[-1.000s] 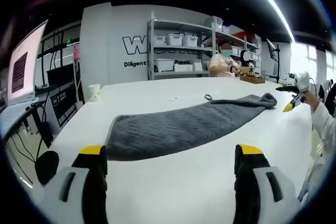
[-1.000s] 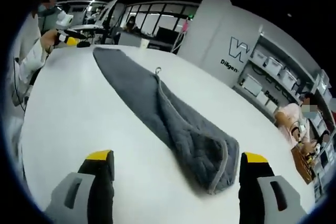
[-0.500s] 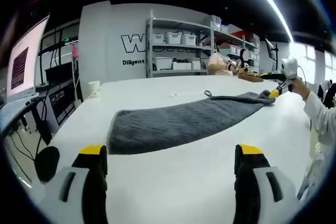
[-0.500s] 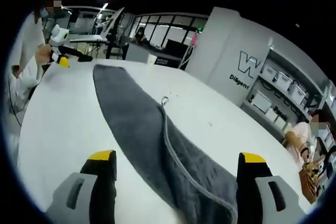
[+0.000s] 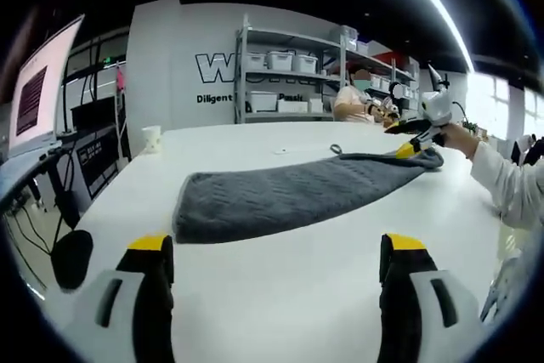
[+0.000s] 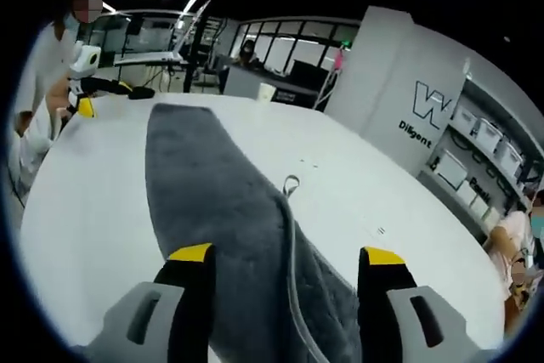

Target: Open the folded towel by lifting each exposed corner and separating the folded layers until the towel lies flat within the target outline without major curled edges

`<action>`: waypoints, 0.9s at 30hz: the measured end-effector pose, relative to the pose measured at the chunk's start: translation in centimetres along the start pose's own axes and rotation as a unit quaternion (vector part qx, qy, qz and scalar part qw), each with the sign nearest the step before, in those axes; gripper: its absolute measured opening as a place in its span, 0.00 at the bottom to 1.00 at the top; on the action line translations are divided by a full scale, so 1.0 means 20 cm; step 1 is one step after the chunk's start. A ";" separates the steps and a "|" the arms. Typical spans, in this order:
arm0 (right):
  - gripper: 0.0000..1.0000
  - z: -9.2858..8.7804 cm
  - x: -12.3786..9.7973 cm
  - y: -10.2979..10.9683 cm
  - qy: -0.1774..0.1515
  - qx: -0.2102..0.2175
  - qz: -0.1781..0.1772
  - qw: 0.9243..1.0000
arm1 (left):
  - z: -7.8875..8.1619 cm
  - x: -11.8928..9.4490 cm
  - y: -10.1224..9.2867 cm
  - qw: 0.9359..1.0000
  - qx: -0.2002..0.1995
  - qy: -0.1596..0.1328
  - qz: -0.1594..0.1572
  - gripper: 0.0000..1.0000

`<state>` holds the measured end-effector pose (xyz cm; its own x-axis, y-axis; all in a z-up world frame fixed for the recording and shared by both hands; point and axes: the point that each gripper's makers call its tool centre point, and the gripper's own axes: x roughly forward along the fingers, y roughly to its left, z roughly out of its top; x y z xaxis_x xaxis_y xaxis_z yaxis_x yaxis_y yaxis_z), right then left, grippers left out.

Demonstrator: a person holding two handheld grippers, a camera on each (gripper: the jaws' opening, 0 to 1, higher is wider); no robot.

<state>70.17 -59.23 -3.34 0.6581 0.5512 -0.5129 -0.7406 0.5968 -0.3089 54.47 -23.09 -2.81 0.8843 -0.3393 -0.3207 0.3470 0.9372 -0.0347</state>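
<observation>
Towel first: in the left gripper view I see the folded grey terry towel (image 5: 297, 195) lying lengthwise on the broad white table (image 5: 255, 295), well ahead of my left gripper (image 5: 276, 252), whose yellow-tipped fingers (image 5: 151, 244) stand apart over bare tabletop. At the towel's far end, my right gripper (image 5: 414, 138) meets the cloth. In the right gripper view, the right gripper's (image 6: 285, 265) fingers stand apart astride the towel's (image 6: 221, 210) near end, its small hanging loop (image 6: 291, 185) just beyond.

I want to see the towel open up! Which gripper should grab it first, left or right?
Probably the right gripper: the gray towel's end lies between its open jaws. The left gripper hangs over bare table, short of the towel.
</observation>
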 end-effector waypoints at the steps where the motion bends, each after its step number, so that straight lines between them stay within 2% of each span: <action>1: 0.60 0.00 0.02 0.00 0.002 0.000 0.002 1.000 | -0.01 0.00 0.01 1.000 -0.002 0.001 0.002 0.99; 3: 0.54 0.00 0.07 0.01 0.005 -0.001 0.005 1.000 | -0.01 0.00 0.02 1.000 -0.004 0.002 0.005 0.99; 9: 0.36 0.00 0.19 -0.04 0.020 -0.019 -0.020 0.999 | -0.03 0.00 0.02 1.000 -0.001 0.007 0.007 0.99; 13: 0.16 -0.04 0.23 -0.06 0.030 -0.029 -0.030 0.999 | -0.03 0.00 0.02 1.000 0.000 0.008 0.006 0.99; 17: 0.08 -0.08 0.24 -0.05 0.036 -0.022 -0.021 0.999 | -0.03 0.00 0.02 1.000 0.000 0.008 0.007 0.99; 19: 0.00 -0.09 0.24 -0.05 0.039 -0.022 -0.020 0.999 | -0.03 0.00 0.02 1.000 0.000 0.008 0.006 0.99; 27: 0.00 -0.05 0.19 -0.04 0.020 -0.017 -0.018 0.999 | -0.03 0.01 0.00 1.000 0.001 0.010 0.004 0.99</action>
<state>73.11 -58.21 -5.93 0.6793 0.5055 -0.5321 -0.7209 0.5955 -0.3546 54.35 -23.13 -3.50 0.8812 -0.3293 -0.3392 0.3397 0.9401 -0.0301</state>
